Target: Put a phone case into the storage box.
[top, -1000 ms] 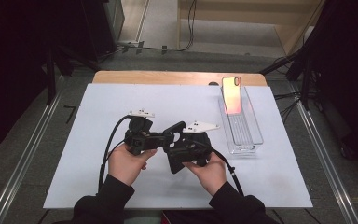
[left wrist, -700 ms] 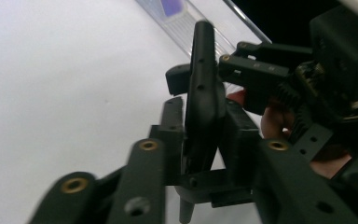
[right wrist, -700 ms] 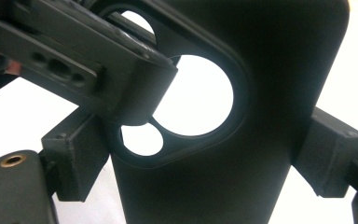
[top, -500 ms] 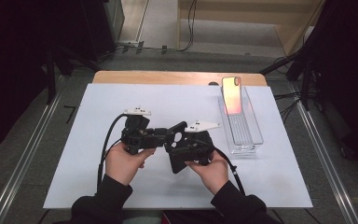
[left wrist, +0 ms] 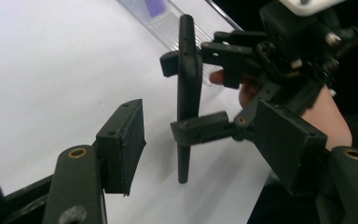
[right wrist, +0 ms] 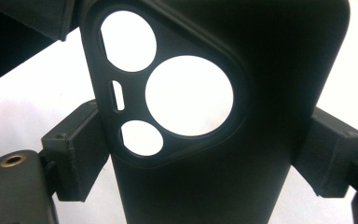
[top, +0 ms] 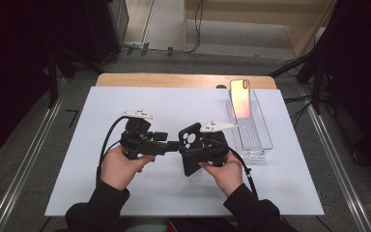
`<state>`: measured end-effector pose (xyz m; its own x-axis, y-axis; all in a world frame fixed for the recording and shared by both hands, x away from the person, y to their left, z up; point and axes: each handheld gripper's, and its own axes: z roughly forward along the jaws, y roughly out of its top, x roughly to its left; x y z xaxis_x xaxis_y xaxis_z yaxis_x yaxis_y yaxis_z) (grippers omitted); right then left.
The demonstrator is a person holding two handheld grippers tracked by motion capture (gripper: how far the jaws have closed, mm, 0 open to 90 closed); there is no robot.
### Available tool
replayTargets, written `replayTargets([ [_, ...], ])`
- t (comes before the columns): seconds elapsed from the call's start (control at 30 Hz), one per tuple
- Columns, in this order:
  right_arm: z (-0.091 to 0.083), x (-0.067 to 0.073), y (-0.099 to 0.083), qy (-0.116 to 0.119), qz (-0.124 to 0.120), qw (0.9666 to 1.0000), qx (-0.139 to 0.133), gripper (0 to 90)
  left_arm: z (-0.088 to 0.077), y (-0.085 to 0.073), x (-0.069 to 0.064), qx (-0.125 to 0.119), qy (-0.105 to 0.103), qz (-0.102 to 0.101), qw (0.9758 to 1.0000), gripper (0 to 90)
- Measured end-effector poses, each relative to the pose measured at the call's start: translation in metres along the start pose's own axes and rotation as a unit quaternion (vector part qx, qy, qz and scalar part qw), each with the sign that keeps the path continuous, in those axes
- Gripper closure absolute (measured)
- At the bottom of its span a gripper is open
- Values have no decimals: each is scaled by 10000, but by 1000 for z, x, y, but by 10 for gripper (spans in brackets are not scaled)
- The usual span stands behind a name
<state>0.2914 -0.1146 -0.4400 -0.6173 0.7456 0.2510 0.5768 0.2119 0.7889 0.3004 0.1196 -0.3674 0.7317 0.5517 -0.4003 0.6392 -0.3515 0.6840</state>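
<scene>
Between right gripper (top: 187,152) fingers, black phone case (top: 190,149).

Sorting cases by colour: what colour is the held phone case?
Black phone case, clearest in the right gripper view.

Looked all over for something to read and came up with nothing: no words, logos, numbers or stickers legible in any of the views. The black phone case (right wrist: 205,116) is plain on the side facing the right gripper view, just camera cutouts, no brand stamp. Its edge in the left gripper view is bare too. The phone (top: 240,98) standing in the clear tray (top: 265,145) shows an orange-pink glow on its face, but nothing on it resolves into characters from the high view. The white sheet (top: 77,193) covering the table carries no print. The gripper bodies show screws and brass inserts, no markings.
</scene>
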Motion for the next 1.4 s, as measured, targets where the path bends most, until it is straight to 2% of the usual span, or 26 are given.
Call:
replayTargets([
  [0.07,-1,-3,0,27,-30,10000,10,124,-2,-2,3,25,-159,100,9998,343],
  [0.1,-1,-3,0,27,-30,10000,10,124,-2,-2,3,25,-159,100,9998,342],
  [0.13,-2,-5,1,212,-14,9998,0,124,-3,-4,5,38,-106,279,9995,342],
  [0.2,-2,-6,1,257,-32,9997,13,124,-3,-5,7,76,-87,348,9993,331],
  [0.23,-3,-7,2,337,-107,9994,41,124,-2,-7,9,117,-69,540,9984,327],
  [0.27,-3,-7,2,364,-151,9992,68,123,-2,-8,9,125,-72,618,9980,327],
  [0.4,-4,-8,4,504,-270,9983,73,124,-1,-12,12,128,-70,777,9969,327],
  [0.57,-9,-9,7,597,-418,9973,100,123,3,-19,16,178,-131,877,9959,308],
  [0.87,-16,-16,10,652,-387,9971,69,123,9,-33,26,238,-155,1036,9942,299],
  [1.0,-19,-18,10,606,-327,9976,80,123,12,-41,32,283,-223,957,9948,299],
  [1.2,-22,-21,11,654,-314,9973,87,123,14,-54,37,429,-171,1007,9938,299],
  [1.4,-23,-21,11,689,-300,9971,124,123,15,-63,40,414,-172,933,9946,295],
])
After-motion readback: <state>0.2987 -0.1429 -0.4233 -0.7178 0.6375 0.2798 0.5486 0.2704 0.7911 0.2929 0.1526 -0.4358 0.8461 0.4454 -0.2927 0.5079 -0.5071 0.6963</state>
